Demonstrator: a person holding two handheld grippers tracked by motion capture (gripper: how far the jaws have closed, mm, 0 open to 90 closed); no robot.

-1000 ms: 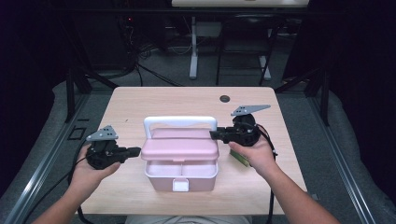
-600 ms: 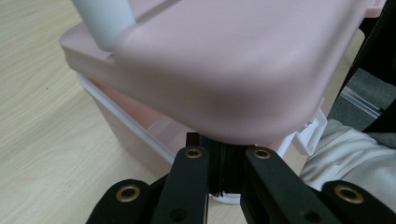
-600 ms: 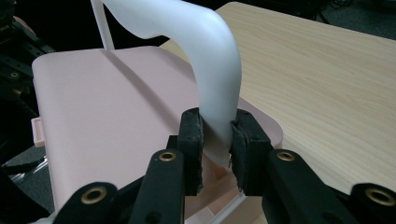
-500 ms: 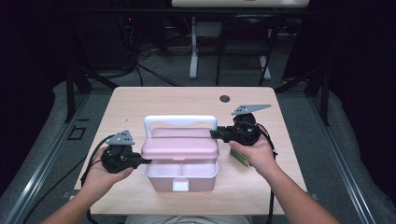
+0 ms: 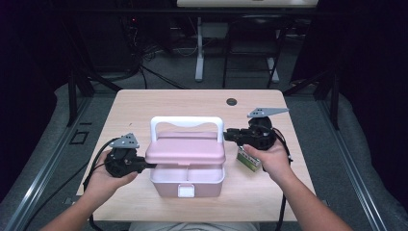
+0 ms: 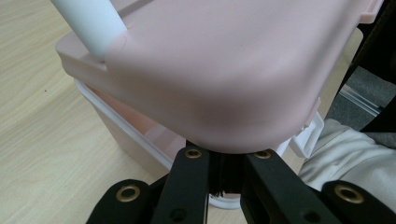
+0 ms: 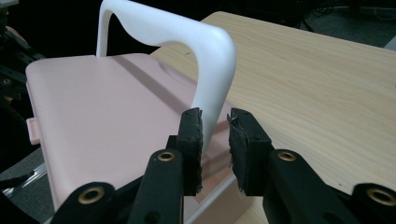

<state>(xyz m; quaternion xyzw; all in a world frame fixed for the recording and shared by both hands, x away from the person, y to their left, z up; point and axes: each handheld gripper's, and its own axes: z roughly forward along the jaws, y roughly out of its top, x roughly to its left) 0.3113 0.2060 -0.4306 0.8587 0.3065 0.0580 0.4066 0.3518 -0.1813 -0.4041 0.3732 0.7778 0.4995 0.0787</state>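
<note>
left claw (image 5: 146, 166) shut under pink lid (image 5: 185, 151) edge; right claw (image 5: 230, 135) gripping white handle (image 5: 186, 122) post

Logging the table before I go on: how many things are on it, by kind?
Pink storage box with white handle, lid partly raised: 1
Small green packet by the right hand: 1
Dark round grommet in the tabletop: 1
Total: 3

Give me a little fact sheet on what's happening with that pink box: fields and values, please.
Object: pink box with white handle, handle upright
Lid: raised at the front, compartments showing beneath
Left gripper: shut, jaws under the lid's left edge
Right gripper: jaws either side of the handle's right post
Surface: wooden table
Nearby: small green item under the right hand
</note>
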